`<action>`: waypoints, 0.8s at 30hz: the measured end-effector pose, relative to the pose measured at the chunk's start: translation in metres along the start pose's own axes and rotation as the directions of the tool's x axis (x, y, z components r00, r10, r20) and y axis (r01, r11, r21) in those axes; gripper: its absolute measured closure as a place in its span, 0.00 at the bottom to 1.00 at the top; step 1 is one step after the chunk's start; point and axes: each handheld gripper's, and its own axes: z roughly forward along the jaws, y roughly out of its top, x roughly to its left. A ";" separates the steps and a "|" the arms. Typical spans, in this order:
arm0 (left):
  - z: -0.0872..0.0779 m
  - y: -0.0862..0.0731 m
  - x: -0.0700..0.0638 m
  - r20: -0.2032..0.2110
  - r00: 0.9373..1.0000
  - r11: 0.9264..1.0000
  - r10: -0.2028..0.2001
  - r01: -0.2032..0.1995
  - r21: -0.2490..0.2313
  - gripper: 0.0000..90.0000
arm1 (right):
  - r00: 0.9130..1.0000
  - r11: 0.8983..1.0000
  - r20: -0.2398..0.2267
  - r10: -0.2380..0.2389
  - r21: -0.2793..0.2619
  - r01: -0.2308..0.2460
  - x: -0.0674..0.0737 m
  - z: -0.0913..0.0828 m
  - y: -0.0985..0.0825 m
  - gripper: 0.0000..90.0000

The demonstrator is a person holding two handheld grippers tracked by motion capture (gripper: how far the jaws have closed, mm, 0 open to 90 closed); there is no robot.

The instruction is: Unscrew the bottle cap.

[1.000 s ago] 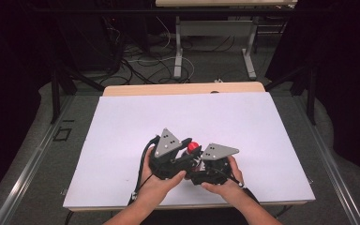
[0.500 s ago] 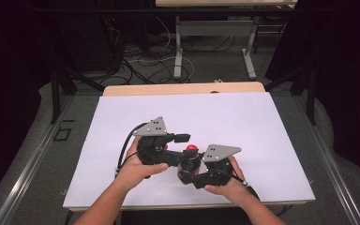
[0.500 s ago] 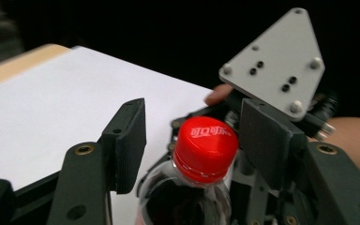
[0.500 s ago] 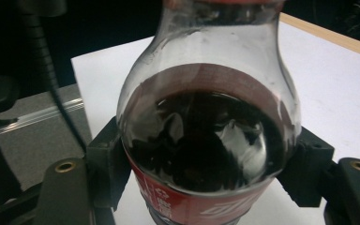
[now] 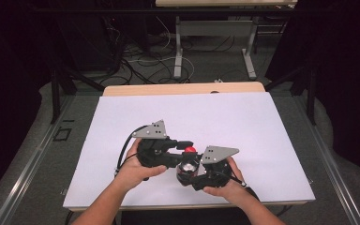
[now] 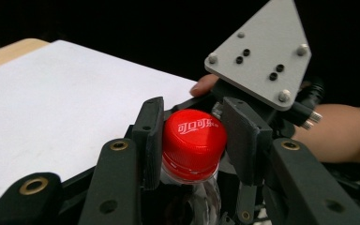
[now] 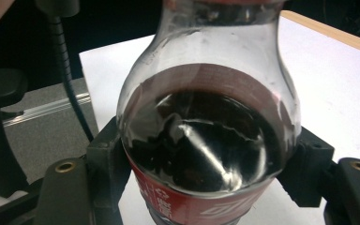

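Bottle (image 7: 206,140) clamped upright over the white table (image 5: 262,122) by right gripper (image 5: 194,174), red cap (image 6: 194,140) freshly pinched by left gripper (image 6: 194,145), jaws just closed; cap still on, unscrewing left.

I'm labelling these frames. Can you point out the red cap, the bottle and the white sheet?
red cap (image 6: 194,136), left gripper view, its top.
bottle (image 7: 201,140), right gripper view, its body.
white sheet (image 5: 243,117), high view, bare middle.

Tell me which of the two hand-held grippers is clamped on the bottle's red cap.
The left hand-held gripper: its pads squeeze the red cap. The right hand-held gripper grips the bottle lower, around its dark-filled body.
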 end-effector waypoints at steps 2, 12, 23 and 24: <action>0.003 0.000 -0.007 -0.096 0.995 1.000 -0.004 0.004 -0.003 0.67 | 1.000 1.000 0.021 0.008 -0.004 -0.008 -0.001 0.001 0.000 0.33; 0.023 -0.003 -0.043 -0.429 0.898 0.995 -0.100 0.082 -0.059 0.67 | 0.989 0.998 0.133 0.060 0.015 -0.062 0.001 0.006 -0.002 0.33; 0.013 0.001 -0.038 -0.354 0.931 0.996 -0.088 0.074 -0.052 0.52 | 0.994 0.999 0.103 0.045 -0.002 -0.045 -0.001 0.003 -0.001 0.32; 0.010 0.002 -0.036 -0.347 0.935 0.997 -0.076 0.064 -0.046 0.49 | 0.995 0.999 0.093 0.047 -0.001 -0.047 -0.001 0.002 -0.001 0.32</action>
